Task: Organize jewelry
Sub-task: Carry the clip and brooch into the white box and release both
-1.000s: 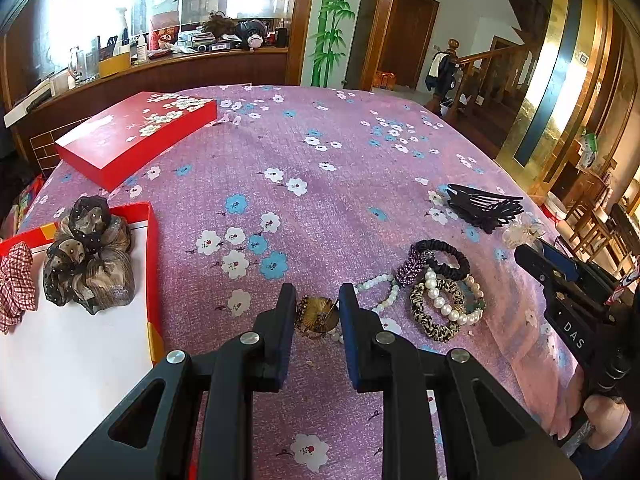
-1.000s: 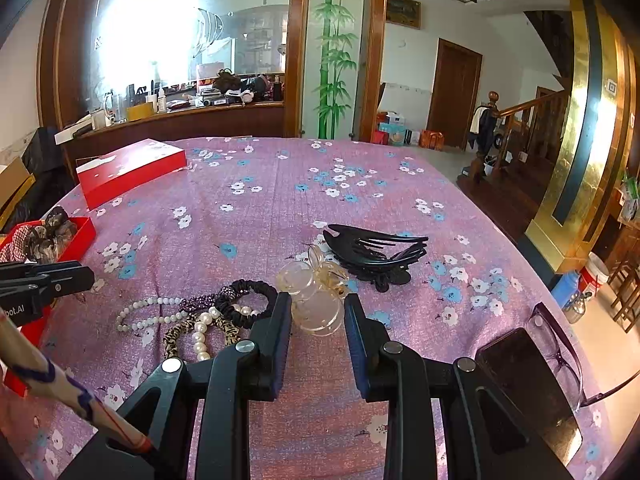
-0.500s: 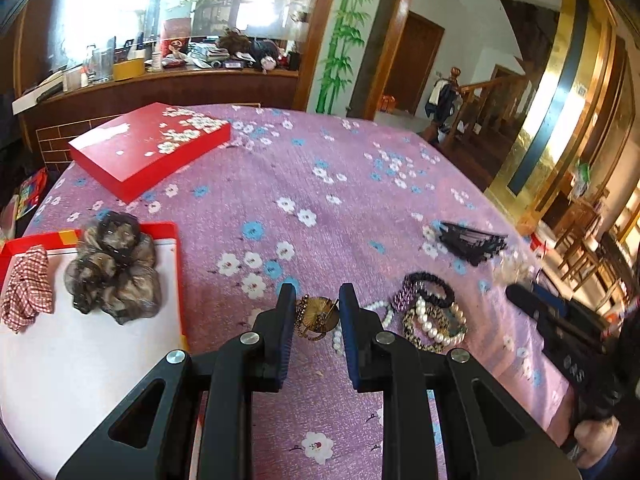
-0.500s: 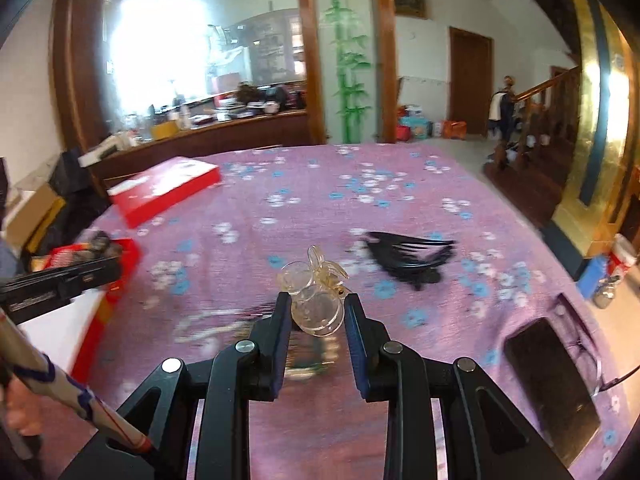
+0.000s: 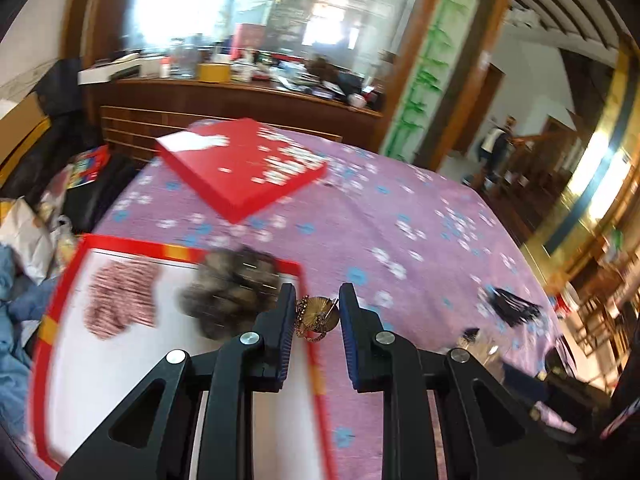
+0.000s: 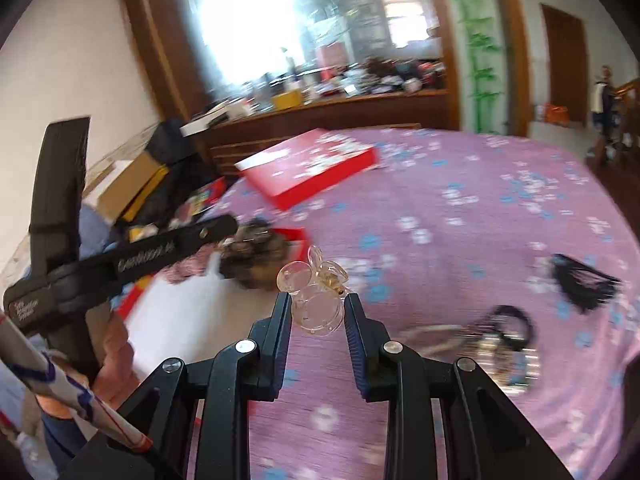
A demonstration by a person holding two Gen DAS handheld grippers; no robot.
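My left gripper [image 5: 317,312] is shut on a gold fan-shaped brooch [image 5: 318,314], held in the air over the right edge of the red-rimmed white tray [image 5: 120,364]. In the tray lie a brown scrunchie [image 5: 230,292] and a red checked scrunchie [image 5: 120,298]. My right gripper [image 6: 316,312] is shut on a clear plastic hair clip [image 6: 316,300], lifted above the purple floral tablecloth [image 6: 460,240]. The left gripper's black body [image 6: 132,256] crosses the left side of the right wrist view, above the tray [image 6: 176,320].
A red flowered box lid [image 5: 244,168] lies at the table's far left. A black claw clip [image 6: 584,280] and a heap of bead bracelets and hair ties [image 6: 492,340] rest on the cloth to the right. A cluttered wooden counter [image 5: 240,92] runs behind the table.
Both grippers rose and swung left toward the tray with their pieces held. The brooch came off the cloth by the bracelets; the bracelet heap has left the left wrist view.
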